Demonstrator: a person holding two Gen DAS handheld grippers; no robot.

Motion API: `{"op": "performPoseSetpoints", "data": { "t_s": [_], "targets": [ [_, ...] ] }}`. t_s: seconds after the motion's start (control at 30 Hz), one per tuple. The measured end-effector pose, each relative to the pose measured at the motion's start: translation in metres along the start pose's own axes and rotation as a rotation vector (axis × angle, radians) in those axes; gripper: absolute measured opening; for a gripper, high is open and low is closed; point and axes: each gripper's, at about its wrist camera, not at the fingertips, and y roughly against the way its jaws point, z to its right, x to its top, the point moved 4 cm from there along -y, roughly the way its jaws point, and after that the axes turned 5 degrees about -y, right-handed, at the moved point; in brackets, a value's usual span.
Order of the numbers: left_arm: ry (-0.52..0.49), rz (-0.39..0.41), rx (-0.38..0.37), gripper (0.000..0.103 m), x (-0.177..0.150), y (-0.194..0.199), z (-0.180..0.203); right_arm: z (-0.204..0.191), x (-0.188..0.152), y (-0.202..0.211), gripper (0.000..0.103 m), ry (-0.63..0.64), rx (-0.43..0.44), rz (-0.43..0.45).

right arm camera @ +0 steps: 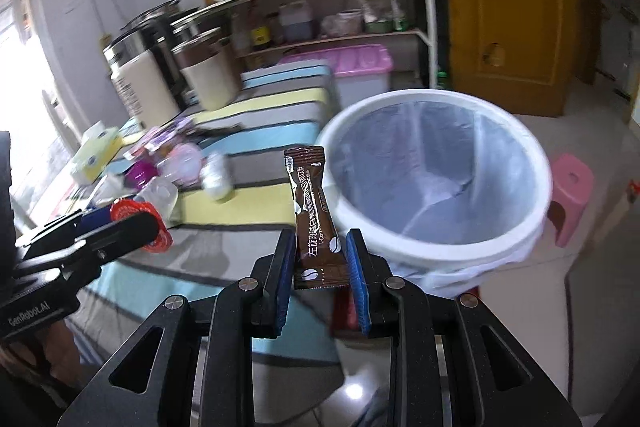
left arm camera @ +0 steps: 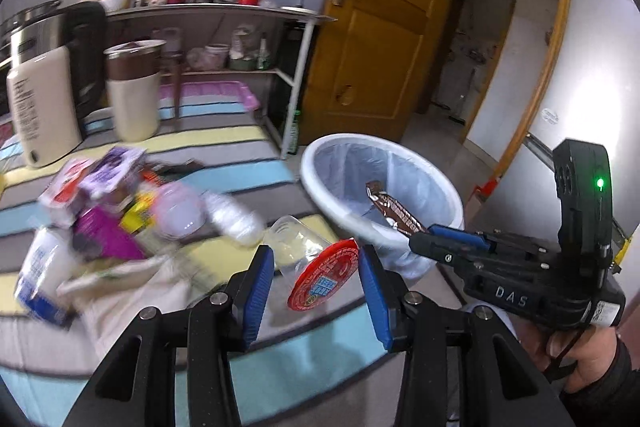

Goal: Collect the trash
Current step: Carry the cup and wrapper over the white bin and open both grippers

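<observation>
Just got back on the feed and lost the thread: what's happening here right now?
A person is clearing trash off the striped table with handheld tongs. The right tongs grip a brown coffee sachet beside the white lined bin, not yet dropped in. The left tongs hold a clear plastic cup with a red lid. A pile of packets and bottles remains on the table, and the bin looks empty.
</observation>
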Motion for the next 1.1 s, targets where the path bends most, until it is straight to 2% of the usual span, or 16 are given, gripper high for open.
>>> {"op": "performPoseSetpoints", "data": {
  "t_s": [0.3,0.6,0.8,0.9,1.1],
  "targets": [
    [-0.061,-0.01,-0.073,0.044,0.037,-0.051,0.033,0.052,0.017,-0.003,0.027,-0.07,-0.09,0.02],
    [-0.079,-0.053,-0.12,0.045,0.048,-0.093,0.051,0.074,0.025,-0.017,0.027,-0.11,-0.121,-0.003],
    [-0.065,-0.069,-0.126,0.045,0.047,-0.105,0.05,0.081,0.026,-0.022,0.028,-0.126,-0.118,-0.016],
    [-0.052,-0.074,-0.122,0.045,0.047,-0.108,0.047,0.082,0.026,-0.021,0.033,-0.128,-0.117,-0.003],
    [-0.037,-0.069,-0.122,0.045,0.049,-0.107,0.042,0.082,0.025,-0.014,0.033,-0.142,-0.116,0.017]
  ]
}}
